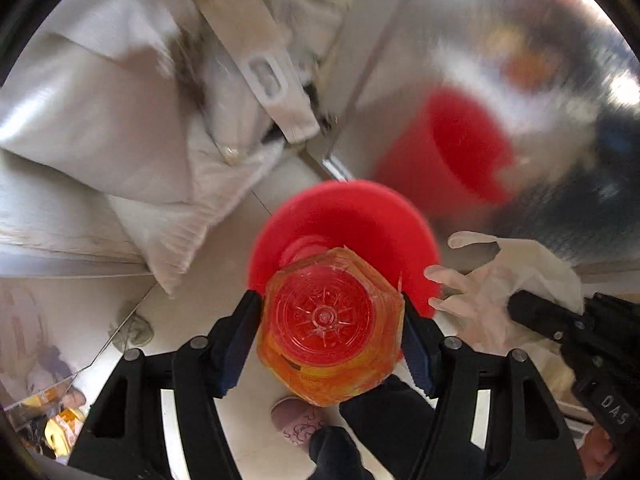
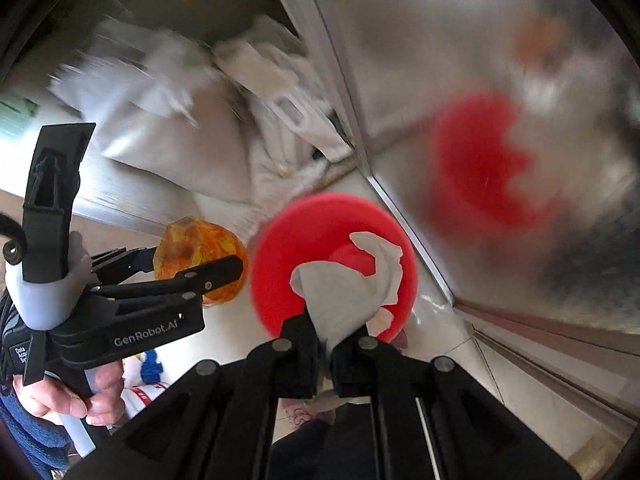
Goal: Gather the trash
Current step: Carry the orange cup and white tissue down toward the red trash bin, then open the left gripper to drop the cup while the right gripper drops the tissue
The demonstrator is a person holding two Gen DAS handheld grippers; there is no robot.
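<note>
The left gripper (image 1: 332, 320) is squeezing an orange plastic bottle (image 1: 330, 324) between both pads, above the red bin (image 1: 344, 216). The right gripper (image 2: 325, 344), nearly closed, is pinching a white glove (image 2: 348, 292) over the same bin. The blur is hiding the exact alignment, so the bottle is possibly risking striking the rim and bouncing out.

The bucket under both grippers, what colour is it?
Plain red. The bucket shows best in the right wrist view, below the held tissue.
</note>
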